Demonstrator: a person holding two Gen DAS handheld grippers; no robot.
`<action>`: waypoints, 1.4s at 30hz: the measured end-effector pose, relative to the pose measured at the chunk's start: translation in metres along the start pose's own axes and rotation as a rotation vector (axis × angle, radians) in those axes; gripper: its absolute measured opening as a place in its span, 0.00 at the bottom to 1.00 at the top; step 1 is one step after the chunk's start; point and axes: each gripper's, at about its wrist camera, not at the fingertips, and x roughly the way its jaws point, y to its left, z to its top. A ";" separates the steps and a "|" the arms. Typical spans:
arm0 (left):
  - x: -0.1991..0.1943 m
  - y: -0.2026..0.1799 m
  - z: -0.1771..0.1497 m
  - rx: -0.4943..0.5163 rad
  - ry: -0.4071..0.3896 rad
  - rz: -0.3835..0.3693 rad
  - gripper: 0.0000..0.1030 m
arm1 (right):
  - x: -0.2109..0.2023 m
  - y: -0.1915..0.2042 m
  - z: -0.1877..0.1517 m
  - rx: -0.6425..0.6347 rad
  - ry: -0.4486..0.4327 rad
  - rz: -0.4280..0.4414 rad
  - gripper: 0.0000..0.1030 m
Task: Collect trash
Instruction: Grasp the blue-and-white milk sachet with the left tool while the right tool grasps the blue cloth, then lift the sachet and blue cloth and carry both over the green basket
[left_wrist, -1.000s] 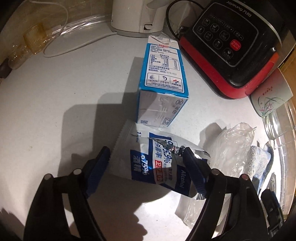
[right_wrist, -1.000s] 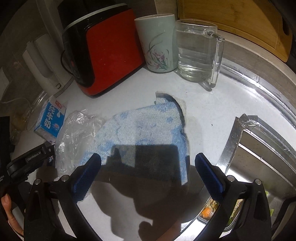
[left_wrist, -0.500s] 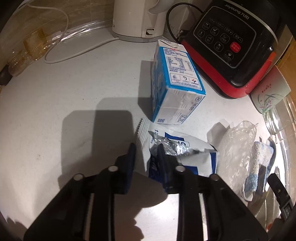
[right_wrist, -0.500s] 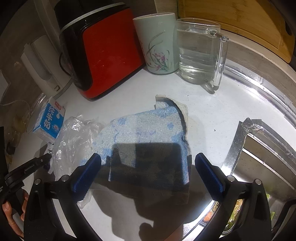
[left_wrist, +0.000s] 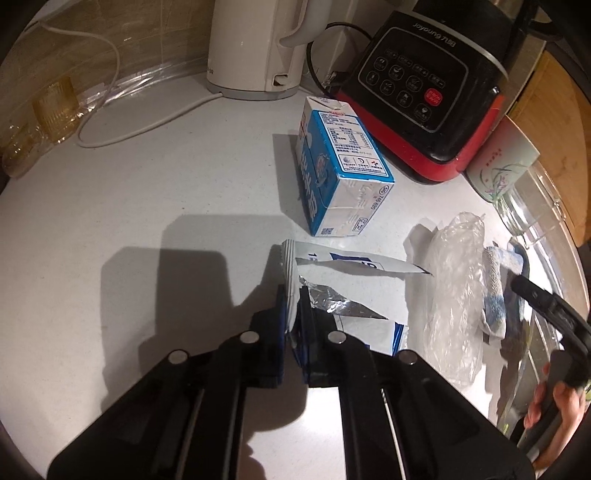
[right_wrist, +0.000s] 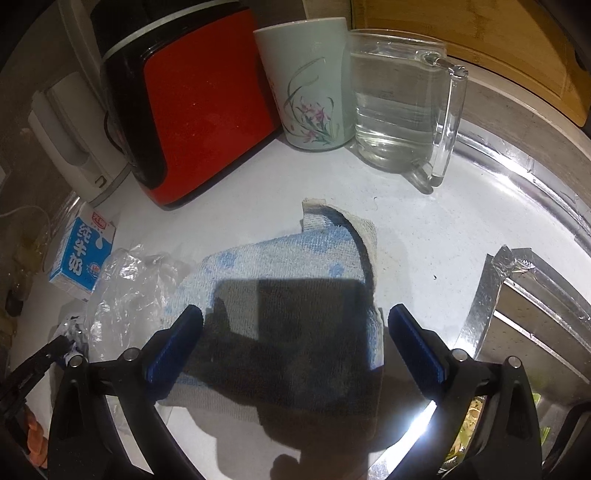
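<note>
My left gripper (left_wrist: 292, 314) is shut on the edge of a torn blue-and-white foil wipe packet (left_wrist: 343, 291), lifted a little off the white counter. A blue-and-white milk carton (left_wrist: 338, 173) lies just beyond it and also shows in the right wrist view (right_wrist: 83, 254). Crumpled clear plastic (left_wrist: 458, 288) lies to the packet's right and shows in the right wrist view (right_wrist: 125, 291). My right gripper (right_wrist: 295, 343) is open and empty above a blue-and-white cloth (right_wrist: 291, 295).
A red-and-black appliance (left_wrist: 428, 96), a white kettle (left_wrist: 255, 48) with its cord, a flowered cup (right_wrist: 310, 85) and a glass mug of water (right_wrist: 402, 103) stand at the back. The steel sink (right_wrist: 532, 317) lies to the right. Amber glasses (left_wrist: 55, 107) stand far left.
My left gripper closed from wide open onto the packet's edge and raised it, crumpling it. The right gripper stayed open over the cloth, shifting only slightly.
</note>
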 end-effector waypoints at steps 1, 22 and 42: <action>-0.005 0.002 -0.003 0.009 -0.005 0.001 0.06 | 0.004 0.001 0.001 -0.003 0.008 -0.007 0.84; -0.116 0.014 -0.062 0.057 -0.115 0.024 0.06 | -0.126 0.017 -0.018 -0.100 -0.219 0.063 0.14; -0.233 0.017 -0.233 0.442 -0.019 -0.186 0.06 | -0.311 0.089 -0.236 -0.137 -0.262 0.096 0.14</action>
